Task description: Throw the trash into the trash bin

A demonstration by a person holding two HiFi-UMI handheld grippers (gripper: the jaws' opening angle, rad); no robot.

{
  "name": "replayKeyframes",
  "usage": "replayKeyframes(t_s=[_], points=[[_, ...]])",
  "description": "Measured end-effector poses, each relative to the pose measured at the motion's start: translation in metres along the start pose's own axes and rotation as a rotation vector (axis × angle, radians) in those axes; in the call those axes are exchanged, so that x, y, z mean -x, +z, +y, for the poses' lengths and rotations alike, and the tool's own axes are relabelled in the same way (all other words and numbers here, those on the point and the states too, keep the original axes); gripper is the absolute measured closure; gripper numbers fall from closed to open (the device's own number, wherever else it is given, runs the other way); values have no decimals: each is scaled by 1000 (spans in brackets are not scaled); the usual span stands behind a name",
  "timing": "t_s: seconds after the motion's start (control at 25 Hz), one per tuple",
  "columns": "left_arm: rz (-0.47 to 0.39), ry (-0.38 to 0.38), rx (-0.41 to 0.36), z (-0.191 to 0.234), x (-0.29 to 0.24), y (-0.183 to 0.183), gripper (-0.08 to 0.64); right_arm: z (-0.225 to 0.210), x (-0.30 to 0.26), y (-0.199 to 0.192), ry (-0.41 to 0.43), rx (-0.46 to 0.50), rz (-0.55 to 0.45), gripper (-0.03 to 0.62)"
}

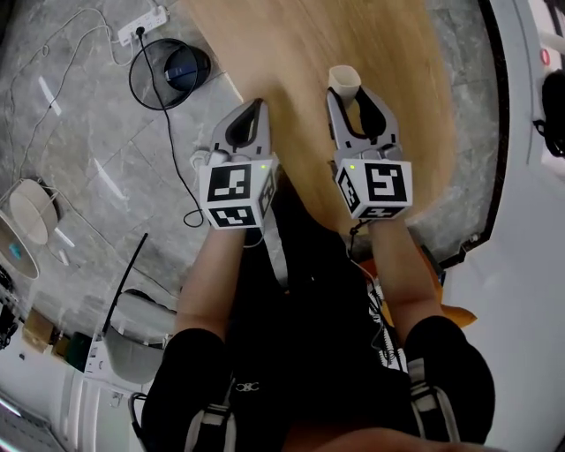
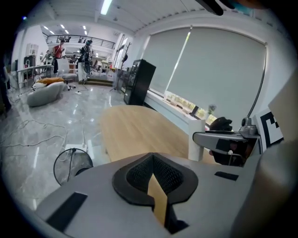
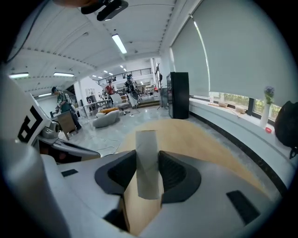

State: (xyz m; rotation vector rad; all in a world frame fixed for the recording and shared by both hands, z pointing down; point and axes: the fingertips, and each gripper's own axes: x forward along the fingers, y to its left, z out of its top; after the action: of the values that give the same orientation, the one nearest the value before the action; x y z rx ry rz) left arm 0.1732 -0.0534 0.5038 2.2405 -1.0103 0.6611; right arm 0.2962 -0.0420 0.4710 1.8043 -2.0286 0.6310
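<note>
A white paper cup (image 1: 344, 81) is pinched between the jaws of my right gripper (image 1: 351, 90), held above the wooden table (image 1: 353, 35). In the right gripper view the cup (image 3: 148, 172) stands between the two black pads, which press on its sides, at my right gripper (image 3: 148, 158). My left gripper (image 1: 252, 110) hovers beside it at the table's left edge, shut with nothing in it, its tips (image 2: 152, 163) together. The black wire trash bin (image 1: 146, 79) stands on the floor to the left of the table, something blue inside. From the left gripper view the bin (image 2: 70, 166) is low at the left and the cup (image 2: 196, 139) at the right.
A white power strip (image 1: 141, 26) and loose cables (image 1: 181, 177) lie on the marble floor near the bin. A round white object (image 1: 26, 212) sits at the far left. A curved window ledge (image 3: 233, 121) borders the table's right side, with a black bag (image 3: 286, 125) on it.
</note>
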Motion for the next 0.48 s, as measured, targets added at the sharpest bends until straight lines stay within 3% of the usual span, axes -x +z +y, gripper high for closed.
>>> replayKeyframes(t_s=[0.24,0.48], points=[[-19,52,68,71,37,-14,548,85,-31,14,88,51,-3,434],[-21,140,167,171,84,-33,548,197,-77,26,199,132,16,434]])
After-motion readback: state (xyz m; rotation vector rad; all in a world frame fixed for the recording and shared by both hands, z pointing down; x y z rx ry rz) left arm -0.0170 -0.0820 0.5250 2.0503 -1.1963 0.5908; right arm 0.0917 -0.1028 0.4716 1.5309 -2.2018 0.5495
